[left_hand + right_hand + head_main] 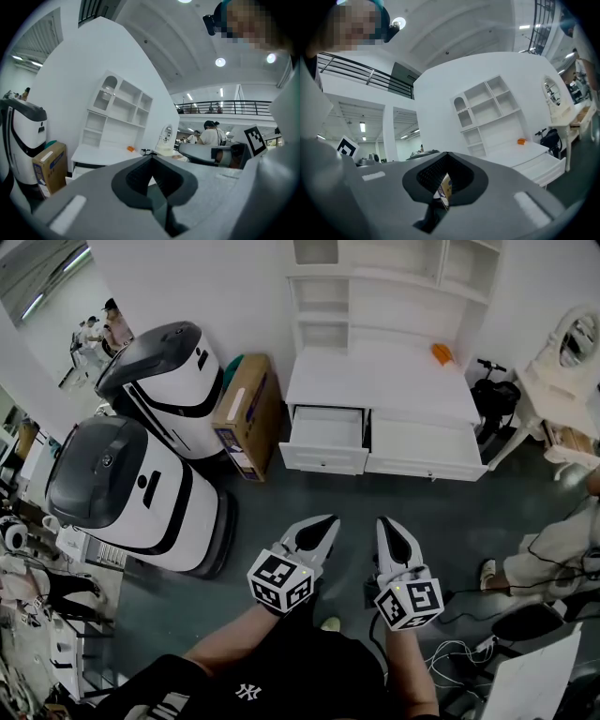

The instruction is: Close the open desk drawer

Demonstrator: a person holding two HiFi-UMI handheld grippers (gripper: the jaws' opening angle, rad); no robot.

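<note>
A white desk [380, 381] with shelves stands against the far wall. Its left drawer [326, 439] is pulled out with its inside showing. The wider right drawer [427, 448] also juts forward. My left gripper [328, 521] and right gripper [386, 524] hover side by side over the grey floor, well short of the desk, both shut and empty. In the left gripper view the jaws of the left gripper [151, 157] meet at the tip, with the desk [101, 152] beyond. The right gripper [446, 153] points left of the desk [520, 152].
A cardboard box [248, 413] leans left of the desk, beside two large white-and-black machines [131, 493]. An orange object [442, 353] lies on the desktop. A black scooter [492, 395], a mirrored vanity [572, 343] and a person [562, 540] are at right. Cables [459, 652] trail on the floor.
</note>
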